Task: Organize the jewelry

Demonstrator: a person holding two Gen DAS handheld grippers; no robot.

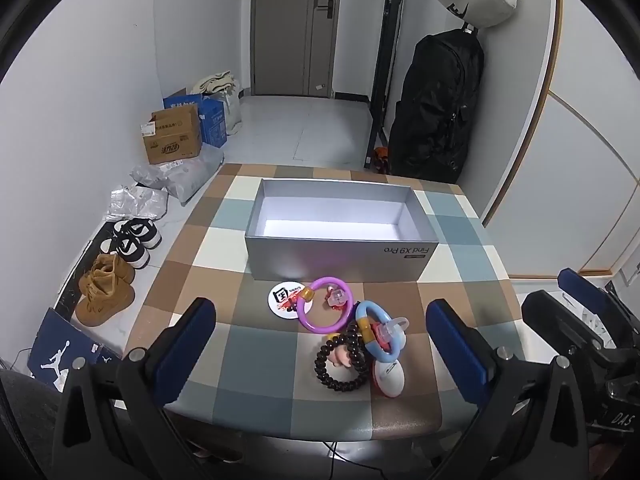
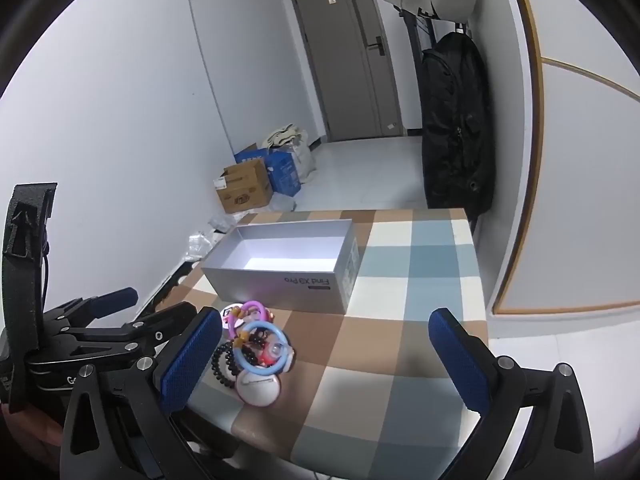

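Both grippers hang released and empty: the left gripper (image 1: 320, 344) has its blue-padded fingers (image 1: 188, 336) spread wide, and the right gripper (image 2: 328, 356) is spread just as wide.

The jewelry sits in one tangled heap. Ahead of the left fingers and between them lie a purple plastic bangle (image 1: 325, 309) and a light-blue plastic bangle (image 1: 378, 334), and a dark beaded bracelet (image 1: 340, 364) overlaps a white round badge (image 1: 389, 378). Seen from the right wrist, the heap lies just beside the right gripper's left finger.

The likely trouble is this overlap. Closing on one ring could drag its neighbours along or flick the smooth bangle away, possibly over the near edge of the checked tablecloth (image 1: 224, 264), which lies close under the fingers.

Beyond the heap, the open silver cardboard box (image 1: 340, 258) stands empty. To the right of the right fingers there is plenty of bare cloth.
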